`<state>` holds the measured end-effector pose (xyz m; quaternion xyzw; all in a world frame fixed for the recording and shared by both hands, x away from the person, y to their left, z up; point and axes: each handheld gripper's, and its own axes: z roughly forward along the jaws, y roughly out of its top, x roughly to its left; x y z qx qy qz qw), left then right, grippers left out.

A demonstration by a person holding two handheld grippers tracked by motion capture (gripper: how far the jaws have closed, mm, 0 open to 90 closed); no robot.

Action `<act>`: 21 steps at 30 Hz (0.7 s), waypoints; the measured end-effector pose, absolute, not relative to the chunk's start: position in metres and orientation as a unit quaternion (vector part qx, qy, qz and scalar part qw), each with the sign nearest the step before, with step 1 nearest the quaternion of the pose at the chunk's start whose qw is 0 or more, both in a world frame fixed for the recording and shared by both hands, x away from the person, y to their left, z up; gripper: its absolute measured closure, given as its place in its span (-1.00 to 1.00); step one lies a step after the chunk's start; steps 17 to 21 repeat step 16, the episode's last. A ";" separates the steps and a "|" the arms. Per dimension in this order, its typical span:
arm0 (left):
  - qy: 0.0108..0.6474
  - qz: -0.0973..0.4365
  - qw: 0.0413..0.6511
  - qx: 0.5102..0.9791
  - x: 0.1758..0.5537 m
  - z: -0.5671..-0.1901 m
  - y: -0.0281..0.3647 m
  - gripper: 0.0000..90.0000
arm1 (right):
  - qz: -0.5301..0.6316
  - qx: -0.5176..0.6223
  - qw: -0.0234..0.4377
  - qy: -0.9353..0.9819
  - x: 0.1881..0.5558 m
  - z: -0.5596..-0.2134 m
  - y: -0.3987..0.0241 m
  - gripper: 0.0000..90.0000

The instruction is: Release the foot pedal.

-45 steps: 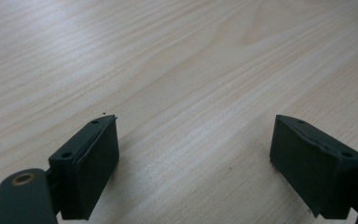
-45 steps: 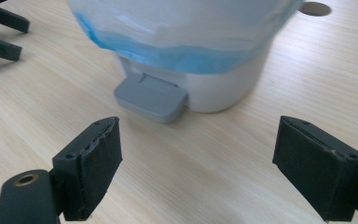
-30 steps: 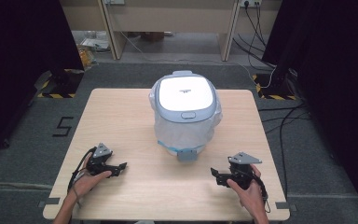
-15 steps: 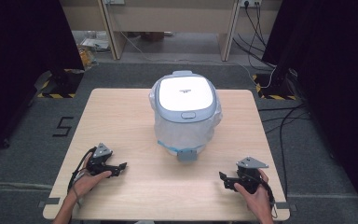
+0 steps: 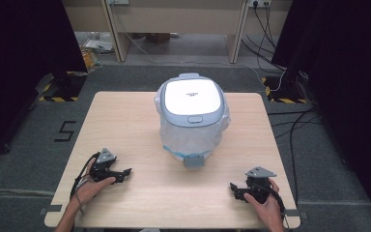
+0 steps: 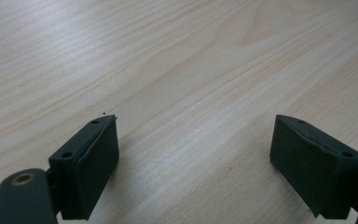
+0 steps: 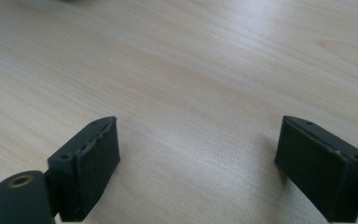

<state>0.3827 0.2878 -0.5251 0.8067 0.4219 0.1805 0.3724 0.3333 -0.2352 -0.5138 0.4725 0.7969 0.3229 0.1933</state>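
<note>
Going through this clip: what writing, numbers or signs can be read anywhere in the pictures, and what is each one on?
"5": black figure on the grey floor, left of the table.
Small dark print on the white lid of the rice cooker: too small to read.
Yellow-and-black hazard stripes on the floor at both sides: a marking, no words.
Left claw and right claw: no labels visible.

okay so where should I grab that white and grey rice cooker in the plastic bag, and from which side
Probably low on the body of the white and grey rice cooker, one open gripper from each side: left gripper, right gripper. The rounded body looks wider than either jaw opening, and the clear plastic bag around it may slip.
</note>
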 end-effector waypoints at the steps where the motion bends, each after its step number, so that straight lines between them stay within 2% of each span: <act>1: 0.422 0.181 0.372 0.807 0.383 -0.525 0.288 -0.67 | 0.323 0.471 0.193 0.798 0.333 -0.514 -0.236 -0.72; 5: 0.422 0.181 0.372 0.807 0.383 -0.525 0.288 -0.67 | 0.331 0.466 0.199 0.796 0.333 -0.517 -0.235 -0.81; 21: 0.422 0.181 0.372 0.807 0.383 -0.525 0.288 -0.67 | 0.328 0.465 0.198 0.798 0.334 -0.517 -0.234 -0.87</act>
